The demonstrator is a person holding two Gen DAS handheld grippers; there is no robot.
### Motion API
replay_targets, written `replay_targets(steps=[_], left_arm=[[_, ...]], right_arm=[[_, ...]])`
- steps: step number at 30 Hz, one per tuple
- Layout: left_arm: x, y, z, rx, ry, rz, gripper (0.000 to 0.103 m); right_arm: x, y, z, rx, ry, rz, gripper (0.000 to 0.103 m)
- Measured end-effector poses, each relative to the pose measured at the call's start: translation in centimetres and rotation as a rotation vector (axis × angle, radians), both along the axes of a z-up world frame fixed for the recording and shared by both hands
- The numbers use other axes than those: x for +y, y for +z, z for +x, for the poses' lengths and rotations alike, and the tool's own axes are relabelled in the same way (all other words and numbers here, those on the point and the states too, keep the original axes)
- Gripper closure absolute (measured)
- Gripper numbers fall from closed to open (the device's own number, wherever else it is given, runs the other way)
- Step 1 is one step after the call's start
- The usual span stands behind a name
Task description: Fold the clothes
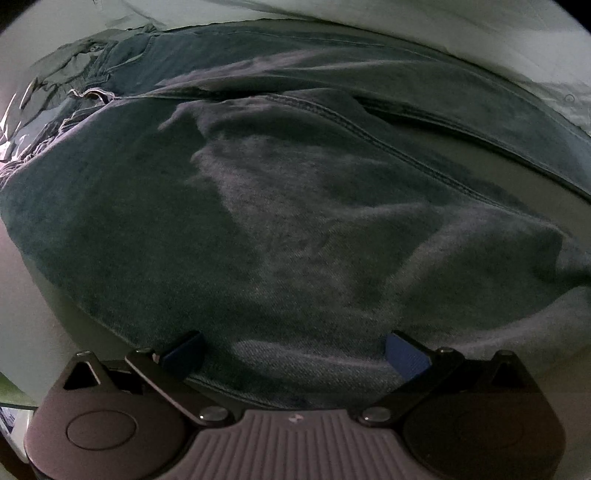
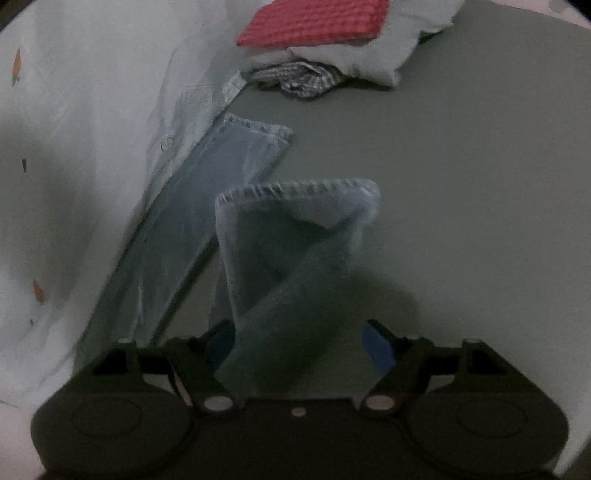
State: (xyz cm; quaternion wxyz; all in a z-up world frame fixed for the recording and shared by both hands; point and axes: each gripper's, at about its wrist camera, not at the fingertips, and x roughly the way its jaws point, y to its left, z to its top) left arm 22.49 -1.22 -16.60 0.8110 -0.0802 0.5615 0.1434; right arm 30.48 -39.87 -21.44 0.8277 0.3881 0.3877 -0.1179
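Grey tabletop (image 2: 461, 192) lay under everything you were working on. Your jeans (image 1: 280, 221) were spread across it, both legs running away from the right gripper (image 2: 299, 345) toward a red checked cloth (image 2: 314, 22) on a heap of pale laundry (image 2: 354, 59). That gripper's jaws stood apart, with the nearer leg's twisted cuff (image 2: 295, 236) loose between them. Your left gripper (image 1: 295, 352) hung over the denim, jaws likewise wide, gripping nothing. White fabric (image 2: 81, 147) lay alongside.
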Motion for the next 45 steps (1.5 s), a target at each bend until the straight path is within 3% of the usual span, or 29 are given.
replay_targets(steps=[3, 5, 10, 15, 22, 27, 32, 33, 35, 36, 38, 40, 43, 45], left_arm=[[0.1, -0.1, 0.3, 0.006, -0.004, -0.001, 0.000], [0.2, -0.2, 0.5, 0.008, -0.009, -0.002, 0.000], [0.3, -0.3, 0.8, 0.011, -0.032, -0.004, 0.000], [0.8, -0.5, 1.1, 0.006, -0.064, -0.006, 0.000], [1.4, -0.7, 1.4, -0.026, -0.106, 0.001, 0.000], [1.6, -0.8, 1.2, -0.058, -0.152, 0.009, 0.000], [1.7, -0.8, 1.3, -0.062, -0.196, 0.008, 0.000], [1.7, -0.7, 1.4, -0.059, -0.204, 0.006, 0.000], [1.7, -0.7, 1.6, -0.052, -0.215, 0.004, 0.000], [1.7, -0.6, 1.6, -0.050, -0.221, 0.003, 0.000], [1.8, -0.6, 1.6, -0.051, -0.230, 0.002, 0.000], [1.8, -0.7, 1.4, -0.060, -0.238, 0.005, 0.000], [2.0, -0.9, 1.3, -0.065, -0.243, 0.007, 0.000], [1.8, -0.8, 1.4, -0.061, -0.238, 0.008, 0.000]], right_arm=[[1.3, -0.5, 2.3, 0.055, 0.033, -0.121, 0.034], [2.3, -0.1, 2.9, 0.052, 0.065, -0.208, 0.081], [3.9, 2.7, 1.1, -0.016, 0.086, -0.328, 0.092], [6.3, 8.9, -4.2, -0.105, 0.106, -0.532, 0.095], [11.7, 16.9, -11.5, -0.154, 0.150, -0.778, 0.095], [13.6, 18.0, -10.4, -0.092, 0.180, -0.860, 0.095], [10.7, 14.4, -0.3, 0.010, 0.171, -0.720, 0.091], [9.7, 13.4, 1.9, 0.030, 0.175, -0.699, 0.086], [8.5, 12.2, 4.7, 0.065, 0.169, -0.679, 0.063], [8.2, 12.0, 5.2, 0.058, 0.158, -0.669, 0.061], [7.3, 12.3, 4.1, -0.022, 0.122, -0.597, 0.043], [5.5, 11.8, 1.7, -0.085, 0.069, -0.476, 0.034], [3.1, 9.2, -1.9, -0.023, -0.043, -0.433, 0.034], [1.6, 6.6, -3.7, 0.099, -0.093, -0.468, 0.042]])
